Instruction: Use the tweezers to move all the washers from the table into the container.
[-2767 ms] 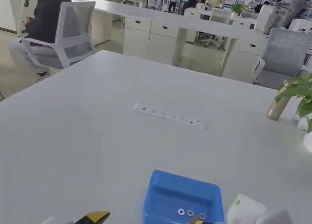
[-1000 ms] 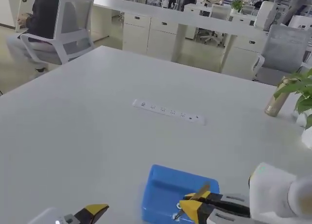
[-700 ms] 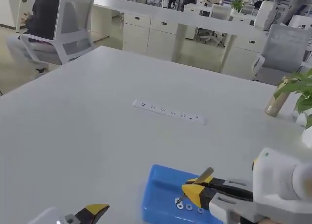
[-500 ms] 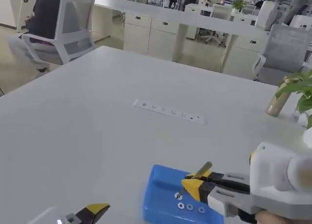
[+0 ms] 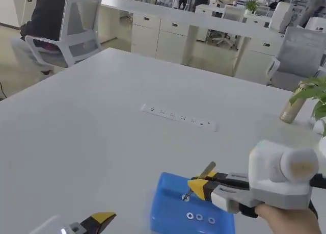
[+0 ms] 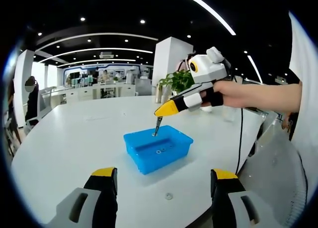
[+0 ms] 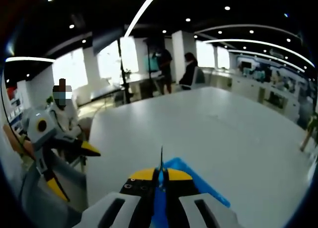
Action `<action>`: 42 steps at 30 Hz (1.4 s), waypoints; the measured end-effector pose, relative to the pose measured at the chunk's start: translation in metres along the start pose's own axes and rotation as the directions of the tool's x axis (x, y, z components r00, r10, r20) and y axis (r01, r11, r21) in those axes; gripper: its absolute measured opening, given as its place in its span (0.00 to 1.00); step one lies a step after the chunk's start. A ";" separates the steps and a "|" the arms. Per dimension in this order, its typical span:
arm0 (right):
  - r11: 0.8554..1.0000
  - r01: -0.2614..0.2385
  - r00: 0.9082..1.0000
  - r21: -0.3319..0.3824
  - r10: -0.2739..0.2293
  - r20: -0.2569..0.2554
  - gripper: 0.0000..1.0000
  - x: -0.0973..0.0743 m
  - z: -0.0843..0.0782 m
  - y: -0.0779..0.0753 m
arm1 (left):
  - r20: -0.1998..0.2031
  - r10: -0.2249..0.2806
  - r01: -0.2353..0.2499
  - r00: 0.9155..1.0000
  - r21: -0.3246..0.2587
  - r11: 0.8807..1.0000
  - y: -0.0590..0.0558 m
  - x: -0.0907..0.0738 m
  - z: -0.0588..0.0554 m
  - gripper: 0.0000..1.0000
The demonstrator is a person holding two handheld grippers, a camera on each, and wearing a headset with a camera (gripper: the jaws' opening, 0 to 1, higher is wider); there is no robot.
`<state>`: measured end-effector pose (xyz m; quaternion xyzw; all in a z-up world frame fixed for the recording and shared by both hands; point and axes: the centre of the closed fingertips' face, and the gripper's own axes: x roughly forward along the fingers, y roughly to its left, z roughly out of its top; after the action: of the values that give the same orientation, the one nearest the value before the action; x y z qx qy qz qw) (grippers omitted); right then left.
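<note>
While the smooth white counter spreads open beyond it, the blue plastic container sits near the front edge, cut off below. The right gripper has its fingers pinched on thin metal tweezers, tip over the container, where three ring washers lie. A fourth washer rests outside it. The left gripper has its fingers spread wide.
</note>
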<state>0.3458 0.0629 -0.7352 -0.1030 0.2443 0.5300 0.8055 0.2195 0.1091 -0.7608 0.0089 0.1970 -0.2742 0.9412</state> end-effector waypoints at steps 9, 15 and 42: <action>1.000 -0.007 0.998 0.001 0.007 -0.058 0.03 0.015 -0.015 -0.004 | 0.003 -0.001 0.001 1.000 -0.003 1.000 0.000 0.000 0.001 0.77; 1.000 -0.005 0.996 0.010 0.005 -0.087 0.03 0.021 -0.025 -0.009 | 0.001 -0.002 0.002 1.000 -0.001 1.000 -0.001 0.000 0.001 0.77; 1.000 -0.007 0.993 0.020 0.009 -0.114 0.03 0.022 -0.034 -0.007 | -0.001 0.003 -0.003 1.000 0.001 1.000 0.001 -0.001 0.000 0.77</action>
<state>0.3497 0.0635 -0.7759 -0.1244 0.2954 0.5239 0.7892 0.2193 0.1099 -0.7603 0.0100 0.1974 -0.2730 0.9415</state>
